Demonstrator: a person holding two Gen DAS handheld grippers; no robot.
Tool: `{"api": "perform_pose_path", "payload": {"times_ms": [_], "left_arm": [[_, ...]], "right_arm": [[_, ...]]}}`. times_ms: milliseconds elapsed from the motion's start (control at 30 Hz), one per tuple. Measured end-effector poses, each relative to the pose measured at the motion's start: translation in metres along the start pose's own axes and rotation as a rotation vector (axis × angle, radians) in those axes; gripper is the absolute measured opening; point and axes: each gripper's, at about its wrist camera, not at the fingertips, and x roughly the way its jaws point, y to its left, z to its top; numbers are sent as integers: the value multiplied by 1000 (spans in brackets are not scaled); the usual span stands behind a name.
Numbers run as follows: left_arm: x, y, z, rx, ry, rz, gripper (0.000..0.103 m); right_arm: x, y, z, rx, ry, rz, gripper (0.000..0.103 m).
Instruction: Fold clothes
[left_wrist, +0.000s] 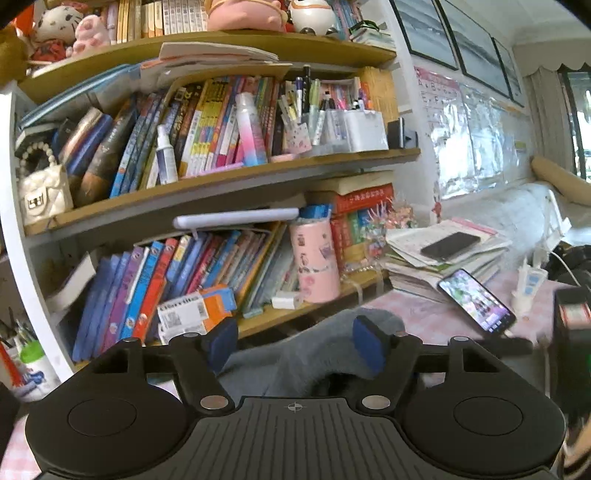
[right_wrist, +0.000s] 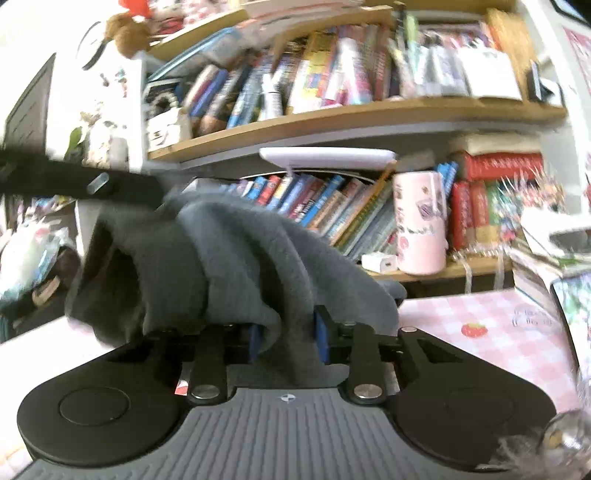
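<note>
A grey fleece garment (right_wrist: 229, 266) is lifted off the pink checked table (right_wrist: 480, 350). My right gripper (right_wrist: 288, 332) is shut on a fold of it, with cloth bunched between the blue pads. The garment drapes up and left to a black gripper (right_wrist: 110, 186), which seems to hold its far end. In the left wrist view my left gripper (left_wrist: 295, 341) has its blue pads wide apart, and the grey garment (left_wrist: 295, 365) lies below and between them. I cannot tell whether the pads touch the cloth.
A crowded bookshelf (left_wrist: 221, 166) stands close behind the table. A pink tin (left_wrist: 316, 258) stands on the lowest shelf. A stack of papers with a dark phone (left_wrist: 448, 245) and a lit phone (left_wrist: 476, 301) lie at the right.
</note>
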Motion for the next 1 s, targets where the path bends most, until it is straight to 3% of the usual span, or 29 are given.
{"api": "perform_pose_path", "payload": {"times_ms": [200, 367, 433, 567, 633, 700, 767, 867, 1000], "left_arm": [[-1, -3, -18, -12, 23, -47, 71], [-4, -17, -32, 41, 25, -85, 72], [1, -24, -37, 84, 49, -80, 79], [17, -36, -46, 152, 81, -35, 79], [27, -35, -49, 154, 82, 1, 73], [37, -26, -49, 99, 87, 18, 31], [45, -14, -48, 28, 100, 10, 16], [40, -6, -44, -18, 65, 16, 12], [1, -20, -29, 41, -39, 1, 11]], "right_arm": [[-5, -3, 1, 20, -36, -31, 27], [-10, -7, 3, 54, -71, -44, 27], [-9, -9, 4, 65, -68, -43, 27], [-8, -8, 4, 58, -64, -43, 27], [-7, -7, 3, 51, -58, -47, 24], [-5, -9, 3, 56, -43, -57, 20], [-1, -13, 3, 75, -18, -58, 16], [-1, -17, 3, 100, -9, -50, 10], [-12, -16, 8, 88, -73, -48, 9]]}}
